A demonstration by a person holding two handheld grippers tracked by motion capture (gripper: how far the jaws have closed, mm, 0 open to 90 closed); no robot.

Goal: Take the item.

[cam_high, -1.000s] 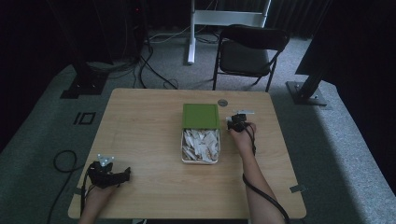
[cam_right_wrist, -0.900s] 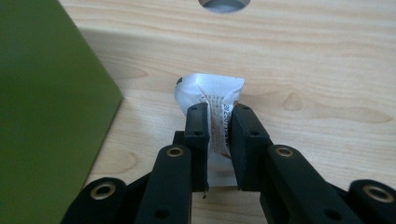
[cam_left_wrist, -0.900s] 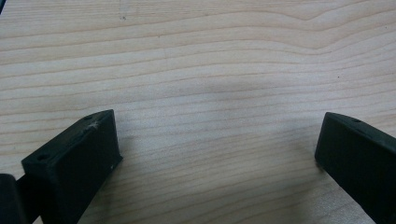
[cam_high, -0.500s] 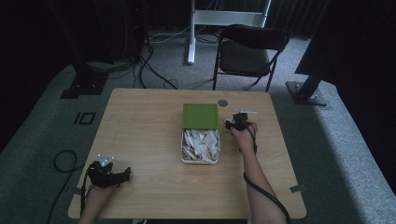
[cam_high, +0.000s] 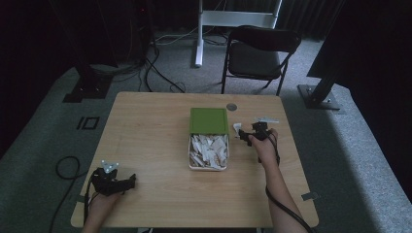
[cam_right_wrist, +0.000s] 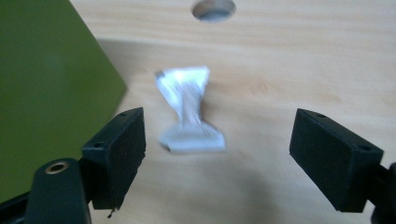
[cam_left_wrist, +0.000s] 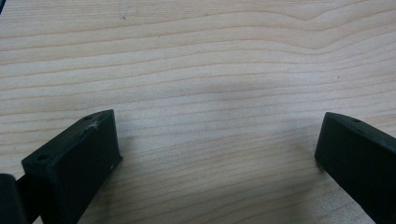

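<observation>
High view. Wooden surface (cam_high: 155, 145) at centre frame. Open box (cam_high: 209, 151) at the middle, filled with white packets (cam_high: 210, 148); its green lid (cam_high: 209, 120) stood raised at the far end. Small white packet (cam_high: 236, 128) lay on the surface just right of the lid. Right gripper (cam_high: 244, 137) sat right of centre, just beside that packet, held in the right hand (cam_high: 265, 145); its jaw spacing could not be told here. Second white scrap (cam_high: 266, 119) lay above it, near the round hole (cam_high: 231, 106) in the surface. Left gripper (cam_high: 130, 183) rested at lower left, well apart from the box, held in the left hand (cam_high: 102, 201). Black folding chair (cam_high: 260, 53) stood on the floor at upper centre.

Left gripper view. Jaws spread wide at the lower corners, nothing between them but bare wood grain.

Right gripper view. Jaws spread wide at the lower left and lower right. White twisted packet, blurred, lay on the surface between and beyond them, untouched. Green lid at left edge; round hole at top centre.
</observation>
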